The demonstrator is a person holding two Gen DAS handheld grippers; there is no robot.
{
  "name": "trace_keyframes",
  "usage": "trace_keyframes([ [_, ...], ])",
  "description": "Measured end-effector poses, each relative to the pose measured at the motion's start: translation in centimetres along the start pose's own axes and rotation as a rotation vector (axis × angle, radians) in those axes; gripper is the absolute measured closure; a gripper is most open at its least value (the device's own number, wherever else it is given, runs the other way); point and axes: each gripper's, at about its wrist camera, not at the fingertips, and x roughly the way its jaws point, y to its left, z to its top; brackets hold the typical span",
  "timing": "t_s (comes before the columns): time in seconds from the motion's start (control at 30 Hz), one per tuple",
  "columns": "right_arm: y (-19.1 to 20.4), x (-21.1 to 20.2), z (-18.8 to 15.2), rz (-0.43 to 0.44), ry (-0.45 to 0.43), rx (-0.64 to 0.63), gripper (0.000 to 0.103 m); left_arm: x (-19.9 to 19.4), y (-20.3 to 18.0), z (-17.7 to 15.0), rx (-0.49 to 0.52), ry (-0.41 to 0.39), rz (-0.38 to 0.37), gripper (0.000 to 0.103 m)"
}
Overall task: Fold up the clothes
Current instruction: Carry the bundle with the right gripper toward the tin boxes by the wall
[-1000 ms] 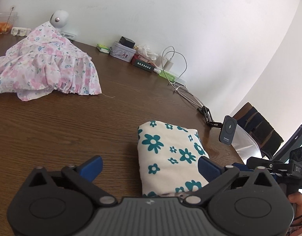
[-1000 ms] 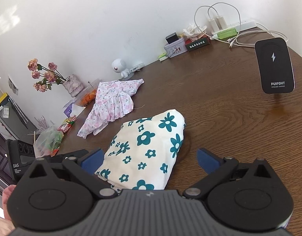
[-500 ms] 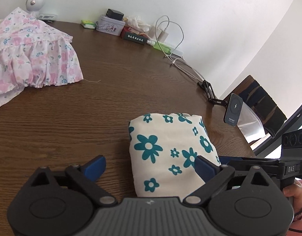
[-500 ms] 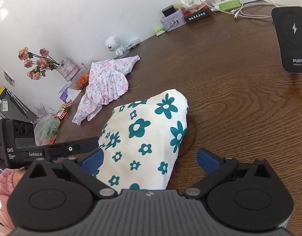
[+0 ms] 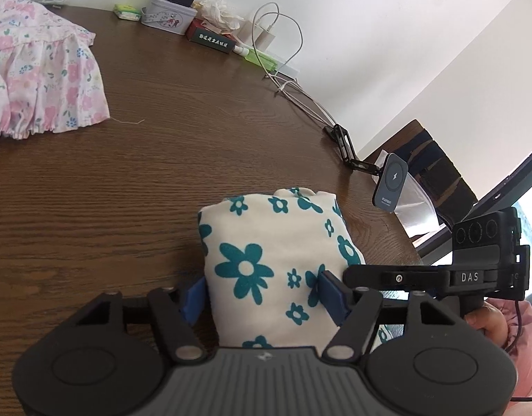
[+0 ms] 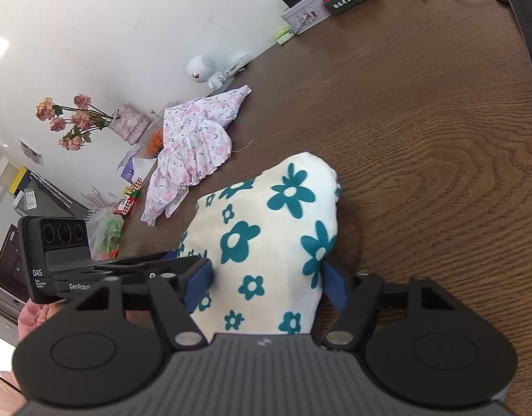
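Wooden table [image 5: 162, 180] bearing all items; it is filling both views. Folded cloth [image 5: 269, 260], cream with teal flowers, is lying near the table's front edge as a thick, compact bundle. Both tools are approaching it from the same near side. Pink floral dress [image 5: 33, 69] is lying crumpled and well apart from the bundle, toward the wall, apparently still unfolded.

Left gripper [image 5: 262, 294] is clenching the near end of the folded cloth: its blue pads [image 5: 330, 293] are pressing into the fabric on both flanks. Right gripper [image 6: 266, 287] is likewise grasping the same bundle, its pads dimpling the cloth on either side. The folded cloth appears finished, and the step in hand is judged to be carrying or setting aside the bundle.

To do this well, both tools should be moving together at one level, so that the layers are not sliding apart or the bundle sagging between them. Squeeze should be staying even until the cloth is resting flat; releasing one side first risks the top layer springing open.

Charger stand [image 5: 389, 187], cables [image 5: 300, 97] and small boxes [image 5: 168, 17] are sitting along the far edge, away from the work.
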Motion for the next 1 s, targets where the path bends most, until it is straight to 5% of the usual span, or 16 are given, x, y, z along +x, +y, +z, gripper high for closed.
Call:
trace_keyframes([
  [0.37, 0.5, -0.3, 0.0, 0.005, -0.022, -0.021, 0.059, -0.7, -0.2, -0.4, -0.024, -0.057, -0.028, 0.06],
  [1.0, 4.5, -2.7, 1.5, 0.039, -0.101, -0.139, 0.063, -4.6, -2.5, 0.2, -0.022, -0.218, -0.024, 0.061],
])
